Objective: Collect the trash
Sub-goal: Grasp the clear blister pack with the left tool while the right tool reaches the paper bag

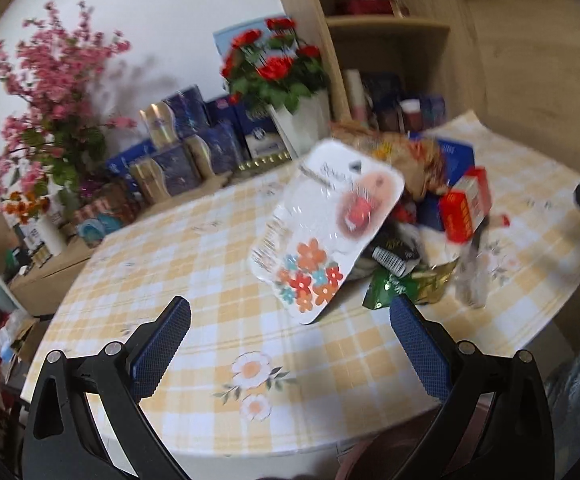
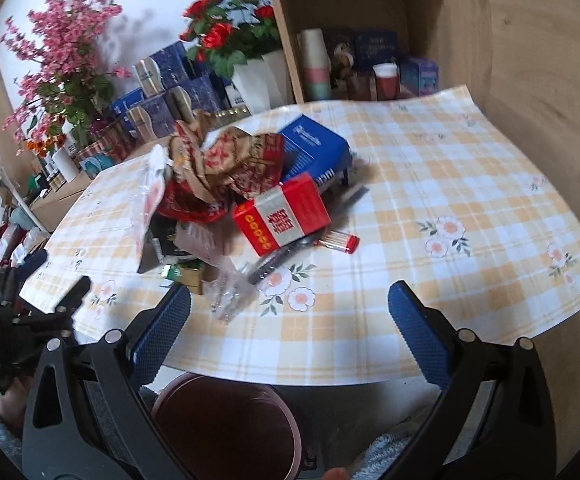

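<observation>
A heap of trash sits on the yellow-checked tablecloth (image 2: 450, 168). It holds a red box (image 2: 285, 216), a blue box (image 2: 314, 148), crumpled brown and red wrappers (image 2: 233, 160), a clear plastic bag (image 2: 229, 292) and a small red-capped tube (image 2: 338, 242). A white blister card with flower stickers (image 1: 322, 232) leans on the heap's left side. My left gripper (image 1: 290, 344) is open, just short of that card, with nothing between its fingers. My right gripper (image 2: 290, 328) is open over the table's near edge, empty. The left gripper also shows in the right wrist view (image 2: 65, 304).
A dark red bin (image 2: 225, 424) stands on the floor below the table's near edge. Pink blossoms (image 1: 49, 92), red roses in a white vase (image 1: 302, 120) and blue boxes (image 1: 181, 140) line the back counter. Wooden shelves (image 2: 358, 40) rise behind the table.
</observation>
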Demonstrator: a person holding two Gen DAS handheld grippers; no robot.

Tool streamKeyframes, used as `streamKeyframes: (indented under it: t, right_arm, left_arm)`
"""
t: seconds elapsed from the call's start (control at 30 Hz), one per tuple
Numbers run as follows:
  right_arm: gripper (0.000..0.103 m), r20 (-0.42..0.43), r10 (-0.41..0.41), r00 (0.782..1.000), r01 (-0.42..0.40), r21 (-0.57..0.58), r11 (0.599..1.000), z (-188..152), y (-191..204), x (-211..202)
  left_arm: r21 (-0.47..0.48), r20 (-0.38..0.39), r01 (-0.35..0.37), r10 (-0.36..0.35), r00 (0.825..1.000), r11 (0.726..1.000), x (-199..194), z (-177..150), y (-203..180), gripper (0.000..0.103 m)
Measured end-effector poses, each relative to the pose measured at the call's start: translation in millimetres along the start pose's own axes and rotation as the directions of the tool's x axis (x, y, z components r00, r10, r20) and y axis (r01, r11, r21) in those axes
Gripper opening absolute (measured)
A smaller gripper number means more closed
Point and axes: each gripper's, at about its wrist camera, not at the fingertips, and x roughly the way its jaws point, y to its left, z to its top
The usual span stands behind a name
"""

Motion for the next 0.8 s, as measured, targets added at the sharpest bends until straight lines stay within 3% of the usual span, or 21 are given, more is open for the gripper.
streamKeyframes:
  t: [0.2,0.37,0.57,0.63,0.7,0.8]
  right_arm:
    - [0.097,-0.043,-0.006,0.999,0.007,0.016,1.0,4.4,-9.8,28.0]
    - [0.097,-0.07,0.001,0.998,0.001,0.021,1.0,7.0,-11.7,44.7]
    - [0.097,-0.078,0.015,0.997,-0.015,0.003,1.0,9.5,-7.8,53.1]
    - [0.097,-0.076,0.017,0.997,-0.018,-0.007,1.0,10.8,-6.2,53.5]
    - [0.097,-0.072,0.019,0.997,-0.02,-0.012,1.0,12.2,-4.7,53.5]
    - [0.097,-0.067,0.026,0.997,-0.027,-0.016,1.0,14.3,-2.8,52.3]
  left_arm:
    - [0.102,0.035,-0.077,0.074,0.997,0.992,52.0,0.2,-10.0,0.098]
    - [0.164,0.041,-0.077,0.071,0.997,0.983,81.7,5.5,-17.5,0.098]
    - [0.296,0.092,-0.09,0.065,0.994,0.951,95.2,12.3,-27.0,0.095]
    - [0.31,0.08,-0.051,0.027,0.996,0.949,96.0,15.5,-22.3,0.076]
    - [0.293,0.037,0.007,-0.018,0.999,0.956,98.1,18.1,-13.8,0.037]
    - [0.211,0.03,0.049,-0.056,0.998,0.976,93.4,19.8,4.5,0.036]
